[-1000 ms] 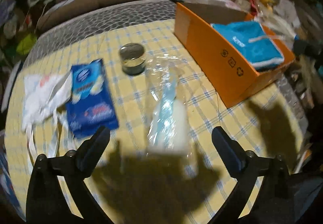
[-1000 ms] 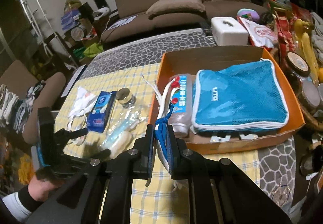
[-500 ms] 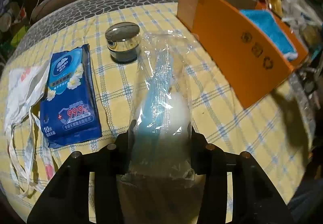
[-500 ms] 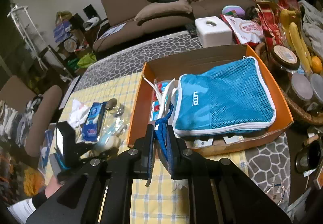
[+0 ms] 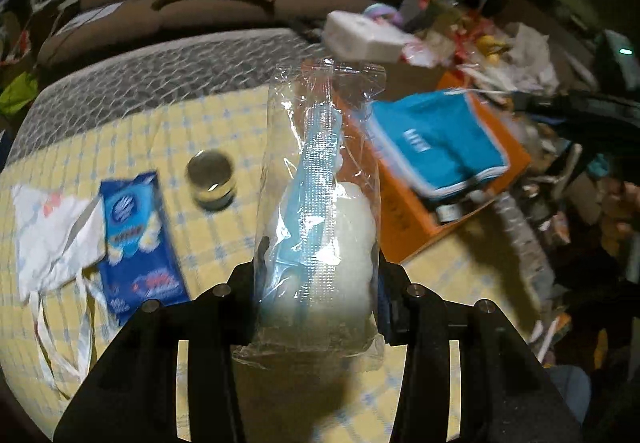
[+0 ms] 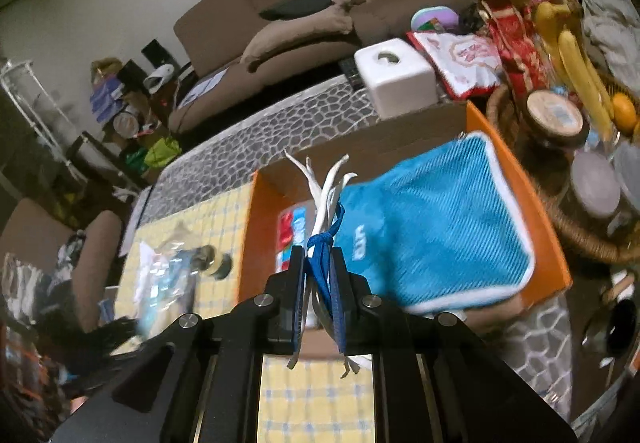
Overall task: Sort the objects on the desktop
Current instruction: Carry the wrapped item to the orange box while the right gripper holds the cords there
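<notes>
The left gripper (image 5: 318, 275) clamps a clear plastic packet (image 5: 320, 211) above the surface (image 5: 224, 123) — the right gripper (image 6: 319, 283) pinches a corded bundle (image 6: 326, 219) near the orange box (image 6: 248, 239).

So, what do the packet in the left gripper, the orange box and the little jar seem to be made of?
The packet looks like thin clear plastic film: glossy and crinkled, with its blue and white contents showing through. The orange box seems to be cardboard: matte orange outside, plain brown inside. The little jar is blurred; its shiny, reflective lid suggests metal or glass, but I cannot tell which.
</notes>
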